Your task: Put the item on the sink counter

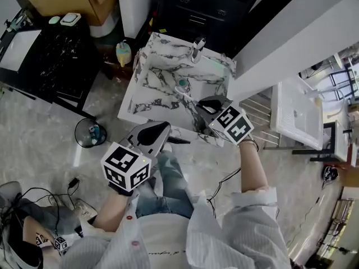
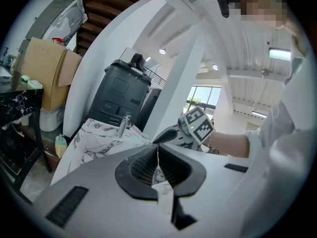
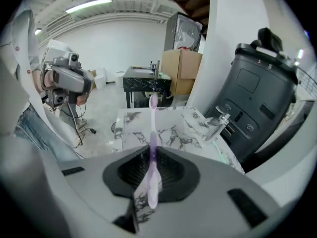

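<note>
Presently the right gripper [image 3: 151,155] clamps the toothbrush [image 3: 153,128] at frame centre over the counter [image 3: 130,119], so it should lower flat onto bare marble before releasing, while the left gripper [image 2: 158,155], jaws together, holds nothing.

The sink counter [image 1: 141,86] seems bare on its left side; the faucet [image 1: 197,48] stands at its far edge

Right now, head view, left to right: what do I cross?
black table → waste bin → left gripper → right gripper, holding the toothbrush over the sink counter → white basin
</note>
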### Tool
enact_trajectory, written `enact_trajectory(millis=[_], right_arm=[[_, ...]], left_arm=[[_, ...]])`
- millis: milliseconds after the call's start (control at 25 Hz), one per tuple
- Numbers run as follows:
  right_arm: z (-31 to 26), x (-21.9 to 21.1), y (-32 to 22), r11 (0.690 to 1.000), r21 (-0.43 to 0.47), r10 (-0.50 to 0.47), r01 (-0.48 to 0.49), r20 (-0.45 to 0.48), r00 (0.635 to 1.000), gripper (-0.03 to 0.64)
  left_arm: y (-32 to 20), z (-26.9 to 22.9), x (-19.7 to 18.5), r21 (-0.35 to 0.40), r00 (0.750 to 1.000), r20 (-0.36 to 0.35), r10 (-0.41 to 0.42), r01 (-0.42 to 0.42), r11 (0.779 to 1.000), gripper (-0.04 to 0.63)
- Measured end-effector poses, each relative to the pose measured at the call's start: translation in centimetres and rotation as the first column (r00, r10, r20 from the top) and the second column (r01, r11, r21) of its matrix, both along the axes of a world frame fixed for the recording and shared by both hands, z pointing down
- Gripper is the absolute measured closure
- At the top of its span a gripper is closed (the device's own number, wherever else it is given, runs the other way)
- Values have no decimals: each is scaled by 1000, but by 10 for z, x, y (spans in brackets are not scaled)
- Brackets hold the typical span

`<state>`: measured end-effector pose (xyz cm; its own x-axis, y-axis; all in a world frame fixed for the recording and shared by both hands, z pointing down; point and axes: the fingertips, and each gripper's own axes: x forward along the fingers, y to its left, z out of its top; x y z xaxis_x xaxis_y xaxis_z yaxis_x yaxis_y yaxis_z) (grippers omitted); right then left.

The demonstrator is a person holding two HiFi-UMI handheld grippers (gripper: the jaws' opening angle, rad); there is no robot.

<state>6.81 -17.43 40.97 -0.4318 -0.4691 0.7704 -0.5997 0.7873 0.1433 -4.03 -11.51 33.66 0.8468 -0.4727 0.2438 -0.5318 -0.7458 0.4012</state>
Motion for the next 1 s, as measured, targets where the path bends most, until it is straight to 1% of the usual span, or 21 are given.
enact_trajectory(millis=[200, 320, 480, 600, 720, 840, 1000], right_arm=[[-35, -39, 48, 990, 121, 68, -77, 79, 995, 565], [-55, -63, 71, 971, 200, 103, -130, 139, 985, 565], [-69, -90, 104, 941, 279, 138, -189, 193, 971, 565], [-73, -106, 129, 920, 303, 171, -249, 260, 950, 565], [-73, -118, 153, 907, 311, 190, -283, 295, 936, 565], [-72, -130, 170, 906, 310, 194, -289, 303, 933, 565], [-67, -139, 186, 911, 293, 202, -291, 298, 933, 565]], left_arm=[[38, -8, -27, 25, 1000, -2, -4, 4, 1000, 575], [53, -13, -44, 57, 1000, 7, -23, 23, 998, 575], [74, -18, -60, 116, 998, 37, -41, 37, 993, 575], [92, -19, -68, 132, 999, 37, -40, 34, 991, 575], [108, -17, -75, 124, 999, 21, -39, 36, 992, 575], [118, -12, -83, 106, 998, 24, -50, 47, 993, 575], [123, -5, -91, 85, 997, 30, -74, 72, 994, 575]])
